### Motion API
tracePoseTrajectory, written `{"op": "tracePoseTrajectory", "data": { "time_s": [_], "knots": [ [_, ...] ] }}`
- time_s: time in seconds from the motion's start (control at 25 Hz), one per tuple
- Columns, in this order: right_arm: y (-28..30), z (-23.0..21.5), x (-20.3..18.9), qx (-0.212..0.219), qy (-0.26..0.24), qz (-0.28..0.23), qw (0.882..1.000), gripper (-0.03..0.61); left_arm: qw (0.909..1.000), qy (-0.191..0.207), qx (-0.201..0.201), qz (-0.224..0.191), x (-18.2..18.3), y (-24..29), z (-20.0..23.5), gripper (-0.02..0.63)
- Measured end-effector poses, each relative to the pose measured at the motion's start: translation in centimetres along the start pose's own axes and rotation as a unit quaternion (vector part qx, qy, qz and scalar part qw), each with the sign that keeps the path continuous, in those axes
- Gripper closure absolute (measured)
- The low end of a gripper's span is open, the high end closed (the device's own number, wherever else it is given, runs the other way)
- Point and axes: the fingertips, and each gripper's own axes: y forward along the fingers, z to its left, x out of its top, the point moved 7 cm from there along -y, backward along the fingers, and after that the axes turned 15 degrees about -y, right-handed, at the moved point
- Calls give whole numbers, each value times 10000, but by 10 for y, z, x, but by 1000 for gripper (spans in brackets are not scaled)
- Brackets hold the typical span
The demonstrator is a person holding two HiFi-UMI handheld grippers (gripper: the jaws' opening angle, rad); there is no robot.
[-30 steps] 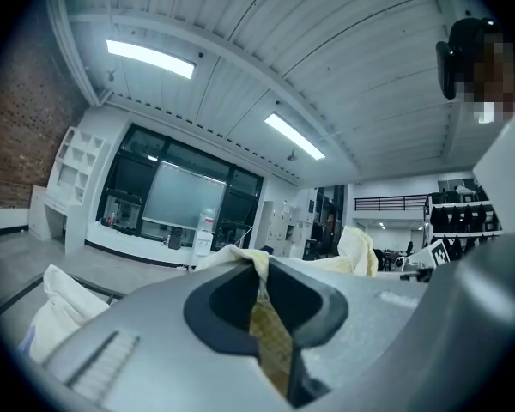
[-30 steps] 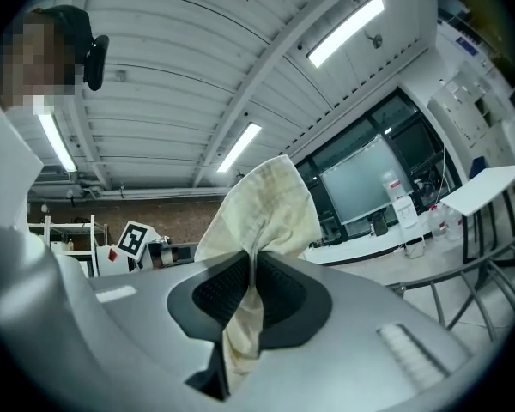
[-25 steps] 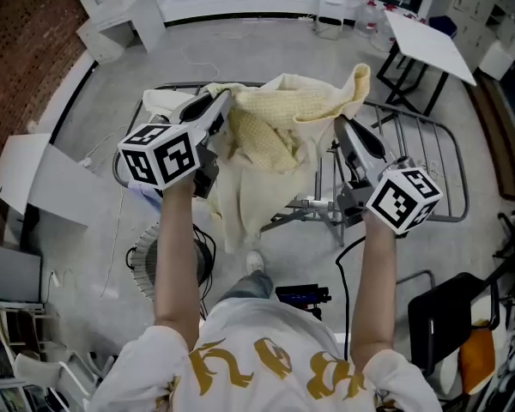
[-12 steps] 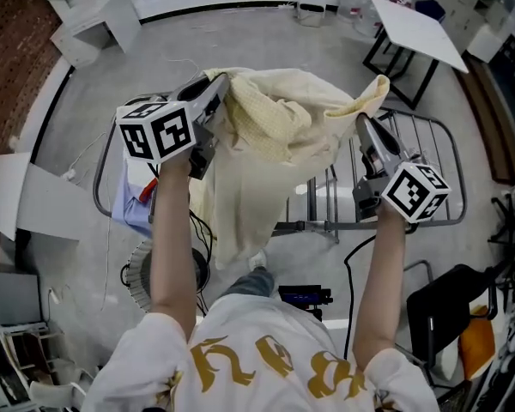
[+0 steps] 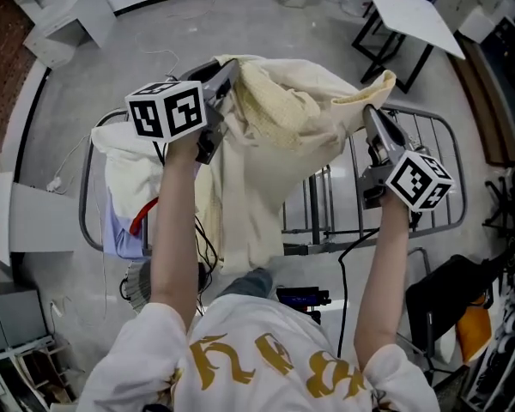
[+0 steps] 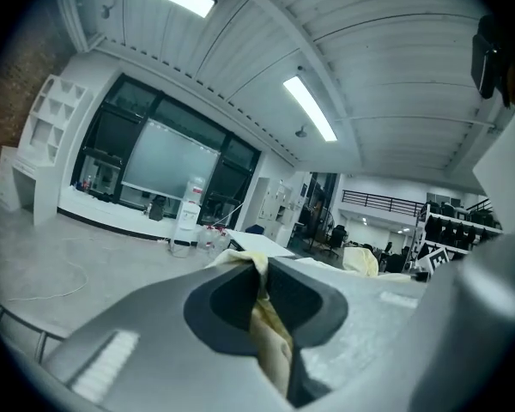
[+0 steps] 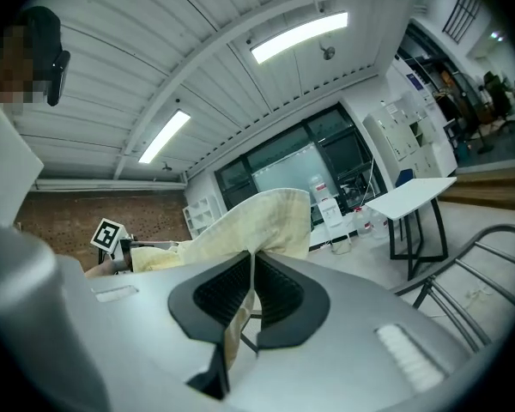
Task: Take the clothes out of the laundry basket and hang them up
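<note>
**Yellow cloth held up between both grippers**

I hold the pale yellow cloth [image 5: 283, 114] in the air above the drying rack [image 5: 433, 136]. My left gripper [image 5: 226, 74] is clamped on one top edge of it, and the left gripper view shows the fabric squeezed between the two jaws. My right gripper [image 5: 372, 114] is closed on the opposite corner, with a fold standing up over its jaws. The cloth sags between them and hangs down in front of me. A white garment [image 5: 120, 157] lies over the rack's left end. The round object [image 5: 137, 283] on the floor under my left arm is perhaps the laundry basket, but it is mostly hidden.
</note>
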Motion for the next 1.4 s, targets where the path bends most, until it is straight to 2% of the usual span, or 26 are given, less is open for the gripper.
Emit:
{"op": "tracePoseTrajectory", "data": {
  "time_s": [0.12,0.24,0.44,0.64,0.72,0.96,1.04,1.16,1.2,1.28,1.4],
  "knots": [
    [21,-18,-11,-179,-8,263,9995,535,9989,-70,94,446,-13,35,25,583],
    [43,-31,-40,-311,-26,777,9965,535,9940,-53,351,1038,-45,63,56,583],
    [70,-45,-108,-552,38,1704,9838,534,9792,152,750,1879,-99,96,98,583],
    [76,-47,-157,-605,75,2396,9689,495,9654,578,976,2348,-134,113,112,578],
    [74,-46,-167,-635,111,2543,9650,474,9641,596,1034,2372,-141,113,116,574],
    [63,-47,-178,-828,225,2576,9624,440,9682,322,962,2286,-146,109,120,531],
    [58,-48,-178,-910,232,2559,9621,431,9699,189,917,2250,-147,106,121,480],
    [50,-47,-177,-999,223,2521,9623,413,9726,89,884,2148,-147,100,120,449],
    [47,-47,-176,-1026,229,2484,9629,413,9739,27,867,2097,-147,98,119,422],
    [41,-44,-174,-1046,270,2387,9651,417,9767,-134,826,1976,-145,93,117,318],
    [32,-37,-171,-949,326,2269,9687,425,9815,-232,813,1718,-136,82,112,299]
  ]
}}
